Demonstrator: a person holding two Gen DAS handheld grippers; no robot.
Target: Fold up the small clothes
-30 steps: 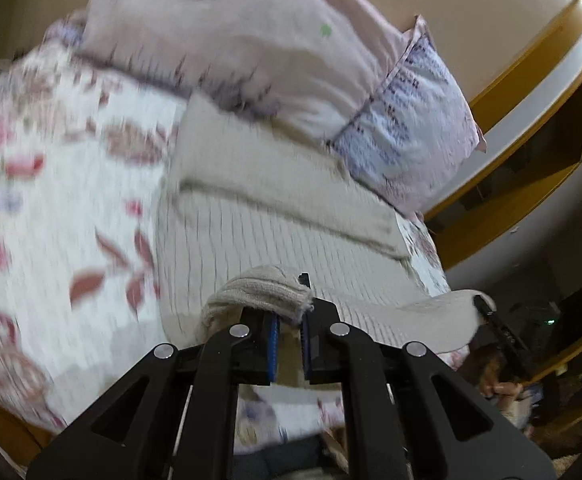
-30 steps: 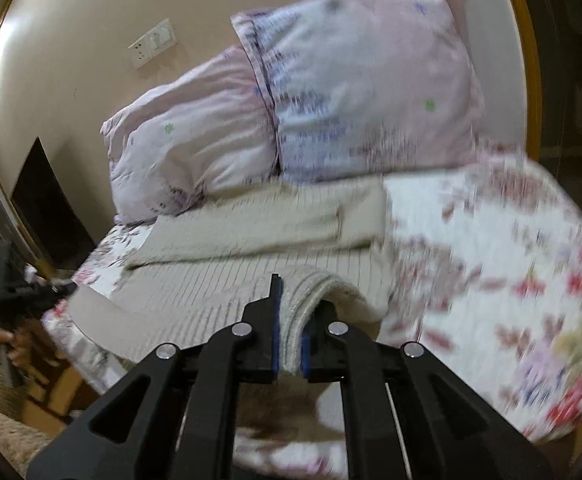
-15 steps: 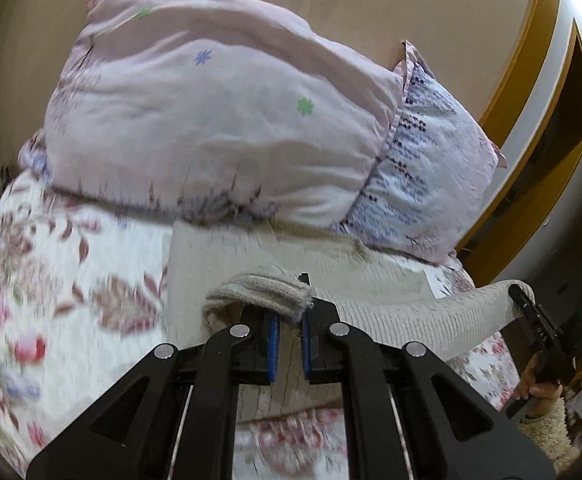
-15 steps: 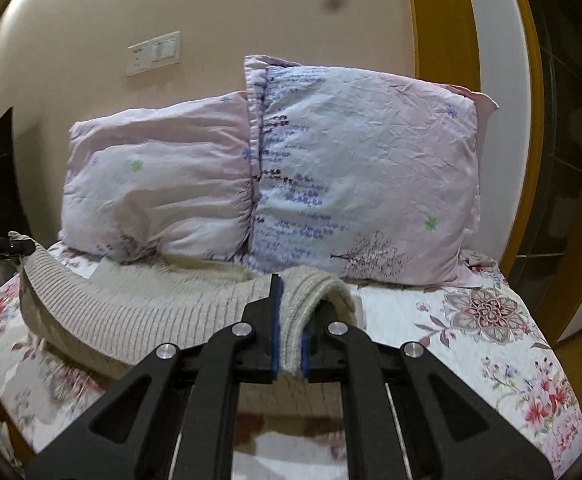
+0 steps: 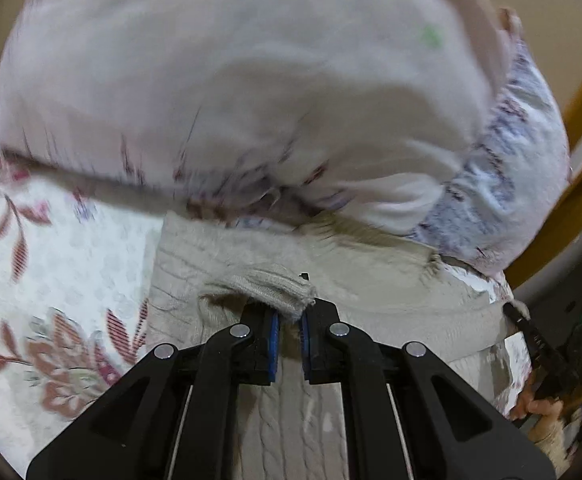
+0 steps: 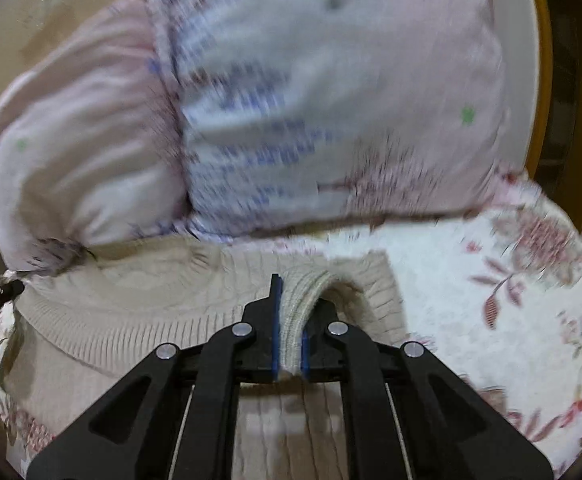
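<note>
Here, beige knitted sweater (image 5: 371, 268) on floral bedspread (image 5: 51, 264), its ribbed hem clenched in left gripper (image 5: 289, 322) and right gripper (image 6: 289, 328), pink pillows (image 6: 331, 92) just behind, cream wall (image 6: 51, 12), no writing legible.

Left gripper (image 5: 289, 322) pitched downward, jaws closed, blue pads (image 5: 273, 334) pinching a ribbed edge of the beige sweater (image 5: 371, 292). Right gripper (image 6: 289, 336) angled less steeply, jaws closed on a folded ribbed hem. Right hand (image 5: 541, 406) gripping its handle, partly visible.
</note>
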